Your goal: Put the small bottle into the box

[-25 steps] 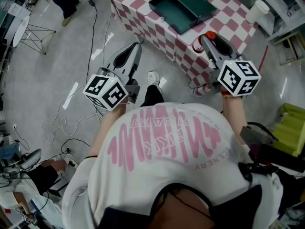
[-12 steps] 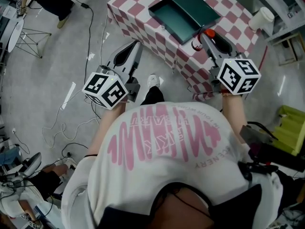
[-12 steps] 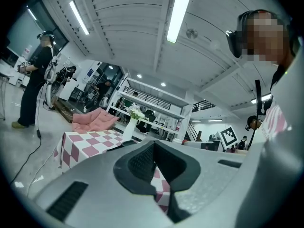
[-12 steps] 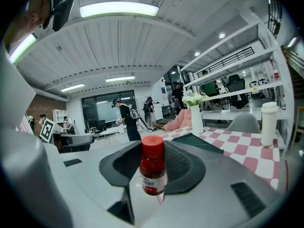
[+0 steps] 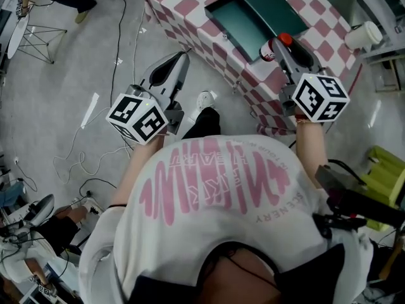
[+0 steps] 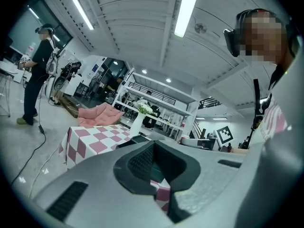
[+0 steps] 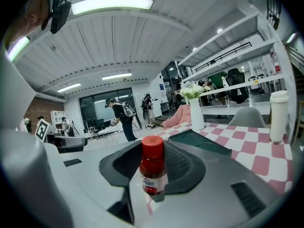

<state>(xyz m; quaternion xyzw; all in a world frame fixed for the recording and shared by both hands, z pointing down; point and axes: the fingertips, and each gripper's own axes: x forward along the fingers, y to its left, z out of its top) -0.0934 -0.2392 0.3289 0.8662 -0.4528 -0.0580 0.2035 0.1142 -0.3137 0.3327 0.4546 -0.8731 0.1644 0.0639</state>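
Note:
A small bottle (image 5: 269, 50) with a red cap and dark contents stands upright between my right gripper's (image 5: 276, 47) jaws, which are shut on it. It hangs over the near edge of the pink-and-white checkered table (image 5: 190, 5), just beside the near right corner of the dark green box (image 5: 233, 26), whose lid lies open. In the right gripper view the bottle (image 7: 153, 170) fills the middle, with the box (image 7: 199, 141) beyond it. My left gripper (image 5: 180, 59) hangs over the floor left of the table; its jaws look shut with nothing in them (image 6: 159, 175).
A white cup (image 5: 362, 35) stands at the table's far right, also in the right gripper view (image 7: 278, 117) beside a white vase of flowers (image 7: 195, 113). Cables (image 5: 126, 37) trail over the grey floor. A person (image 6: 38, 75) stands far off to the left.
My right gripper has carried the bottle a little up over the table edge, closer to the green box. The left gripper has hardly moved.

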